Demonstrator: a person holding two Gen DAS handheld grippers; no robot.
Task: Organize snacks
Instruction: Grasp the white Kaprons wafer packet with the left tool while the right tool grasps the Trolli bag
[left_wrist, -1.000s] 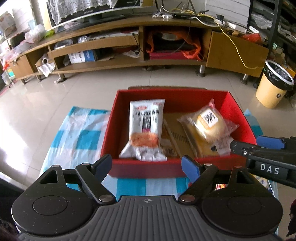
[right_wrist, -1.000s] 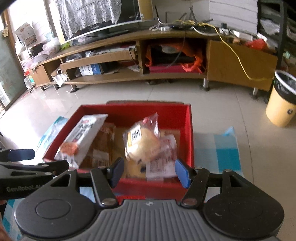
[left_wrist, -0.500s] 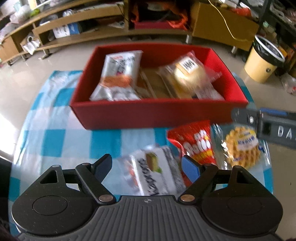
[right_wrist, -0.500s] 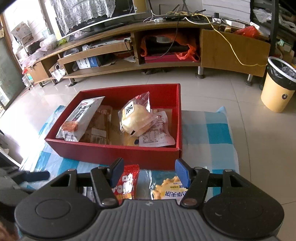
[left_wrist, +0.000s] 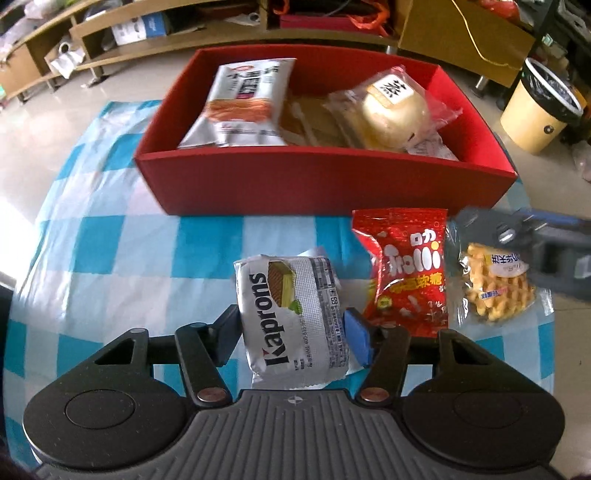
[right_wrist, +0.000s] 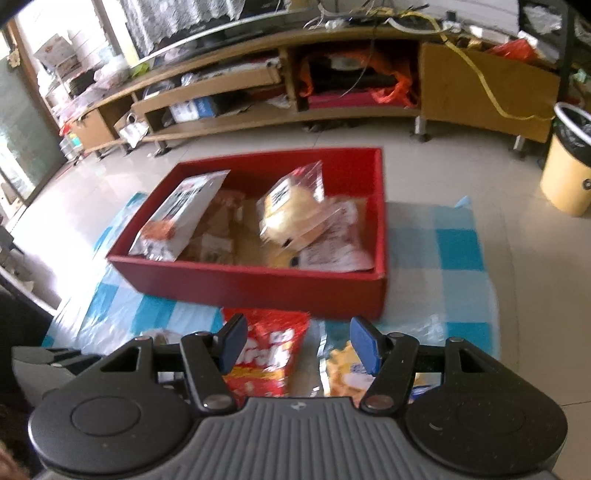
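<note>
A red box (left_wrist: 325, 181) on a blue-checked cloth (left_wrist: 110, 236) holds a white noodle-style packet (left_wrist: 243, 99), a wrapped bun (left_wrist: 395, 107) and flat packs. In front lie a white Kaprons wafer pack (left_wrist: 291, 317), a red candy bag (left_wrist: 408, 269) and a waffle pack (left_wrist: 498, 288). My left gripper (left_wrist: 291, 338) is open, its fingers on either side of the Kaprons pack. My right gripper (right_wrist: 299, 345) is open and empty, above the red bag (right_wrist: 266, 350) and the waffle pack (right_wrist: 347, 369). The box also shows in the right wrist view (right_wrist: 266, 284).
A long wooden TV stand (right_wrist: 295, 85) runs along the back. A yellow bin (left_wrist: 539, 110) stands at the right on the tiled floor. The right gripper's body (left_wrist: 546, 254) overlaps the waffle pack in the left wrist view.
Both grippers have pulled back from over the box and come down. The left one now straddles the Kaprons pack. The right one hangs over the red bag and waffle pack.
</note>
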